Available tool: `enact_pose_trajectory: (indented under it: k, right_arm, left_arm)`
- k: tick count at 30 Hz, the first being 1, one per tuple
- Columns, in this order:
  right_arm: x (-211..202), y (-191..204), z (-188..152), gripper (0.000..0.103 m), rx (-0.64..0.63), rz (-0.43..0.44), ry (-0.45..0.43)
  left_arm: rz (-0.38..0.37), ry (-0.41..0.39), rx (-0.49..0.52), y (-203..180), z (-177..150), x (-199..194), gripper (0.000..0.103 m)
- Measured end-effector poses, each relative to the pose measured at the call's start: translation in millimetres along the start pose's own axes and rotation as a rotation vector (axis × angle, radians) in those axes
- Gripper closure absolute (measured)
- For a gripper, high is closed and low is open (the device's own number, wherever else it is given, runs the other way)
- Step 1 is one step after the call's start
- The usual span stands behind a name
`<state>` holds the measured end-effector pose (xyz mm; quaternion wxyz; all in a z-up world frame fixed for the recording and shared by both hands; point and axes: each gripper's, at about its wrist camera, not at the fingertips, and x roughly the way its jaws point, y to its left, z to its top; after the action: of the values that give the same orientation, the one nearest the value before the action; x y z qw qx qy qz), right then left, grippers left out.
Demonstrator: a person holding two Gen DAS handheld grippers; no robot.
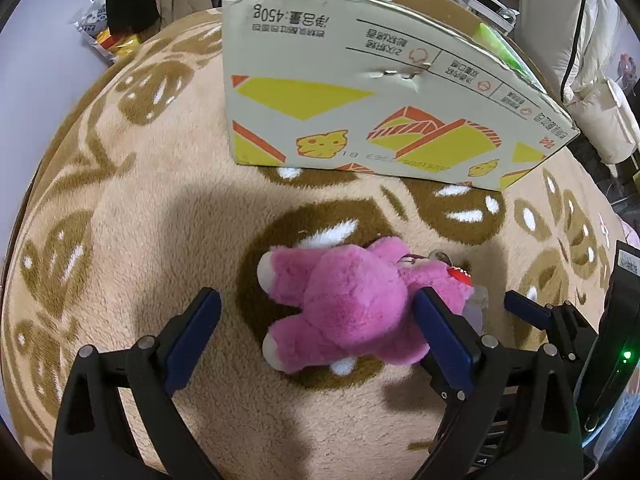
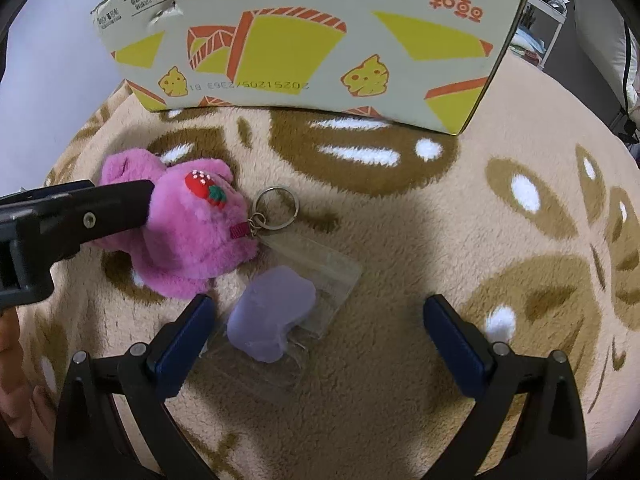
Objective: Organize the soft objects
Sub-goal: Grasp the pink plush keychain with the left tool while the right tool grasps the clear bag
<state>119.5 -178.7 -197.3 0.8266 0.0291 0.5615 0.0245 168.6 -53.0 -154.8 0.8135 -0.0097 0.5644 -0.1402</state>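
Left wrist view: the left gripper point(image 1: 318, 320) has its two blue-padded fingers spread wide, one on each side of a pink plush bear point(image 1: 352, 304). The bear lies on a beige rug with brown and white patterns point(image 1: 140, 220). The right finger touches the bear near its head; the left finger stands apart from the body, with bare rug between them. Nothing is pinched. Behind the bear, well apart from it, stands a cardboard box point(image 1: 360, 100) printed with yellow and orange shapes and upside-down text. Its top is open, but I cannot tell what lies inside. At the right edge, a part of the right gripper point(image 1: 536, 316) comes into the picture, near the bear's head. In the far left corner, off the rug, some printed packages point(image 1: 100, 36) lie on the floor.

Right wrist view: the right gripper point(image 2: 318, 322) is also spread wide and holds nothing. Between its fingers, closer to the left one, lies a pale purple soft piece point(image 2: 272, 316) on a clear plastic sleeve point(image 2: 332, 276). A metal key ring point(image 2: 277, 207) joins the sleeve to the pink bear, which lies at the left with a red strawberry point(image 2: 206, 188) on its head. One finger of the left gripper rests against the bear from the left. The box stands at the far edge of the rug. At the lower left edge a hand point(image 2: 16, 380) is partly seen.
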Motion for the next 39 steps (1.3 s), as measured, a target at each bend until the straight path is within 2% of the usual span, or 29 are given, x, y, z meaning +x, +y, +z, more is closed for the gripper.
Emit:
enact_pose_trajectory:
  k: [6, 11, 15, 18, 19, 21, 24, 29, 31, 33, 39]
  right_arm:
    - [1.3, -3.4, 1.8, 0.0, 0.022, 0.004, 0.018]
    - [3.0, -9.8, 5.0, 0.0, 0.063, 0.013, 0.036]
    - [3.9, -8.5, 5.9, 0.0, 0.049, 0.0, 0.04]
    - [1.7, -7.7, 3.8, 0.0, 0.046, 0.002, 0.038]
    - [1.0, -7.6, 2.6, 0.0, 0.046, 0.002, 0.036]
    - [-0.8, -7.4, -1.0, 0.0, 0.037, 0.001, 0.031]
    - [-5.1, -8.8, -6.3, 0.001, 0.039, 0.0, 0.022]
    - [-16.7, -11.9, -13.1, 0.016, 0.04, -0.012, 0.011]
    - [-21.6, -12.2, -15.7, 0.024, 0.038, -0.015, 0.011]
    - [-26.4, -14.0, -17.6, 0.039, 0.046, -0.014, 0.006]
    - [-33.9, -30.1, -19.1, 0.053, 0.109, 0.017, -0.013]
  left_arm:
    - [0.022, -0.017, 0.029, -9.0, -1.6, 1.4, 0.005]
    - [-0.037, 0.021, -0.04, 1.0, -1.5, 6.4, 0.007]
    - [-0.043, 0.017, -0.037, 0.8, -3.7, 5.8, 0.009]
    - [-0.057, 0.0, -0.01, -3.7, -6.9, 0.5, 0.023]
    - [-0.078, 0.0, -0.009, -4.9, -7.6, -1.0, 0.032]
    - [-0.088, 0.002, -0.008, -6.4, -8.3, -2.7, 0.042]
    - [-0.097, -0.003, -0.006, -4.3, -8.7, -5.8, 0.052]
    - [-0.058, -0.034, 0.033, -13.4, -11.9, -13.3, 0.064]
    - [-0.032, -0.043, 0.064, -20.7, -14.0, -14.9, 0.065]
    - [-0.021, -0.05, 0.08, -22.2, -15.6, -16.4, 0.065]
    - [-0.007, -0.068, 0.07, -15.4, -17.3, -24.1, 0.066]
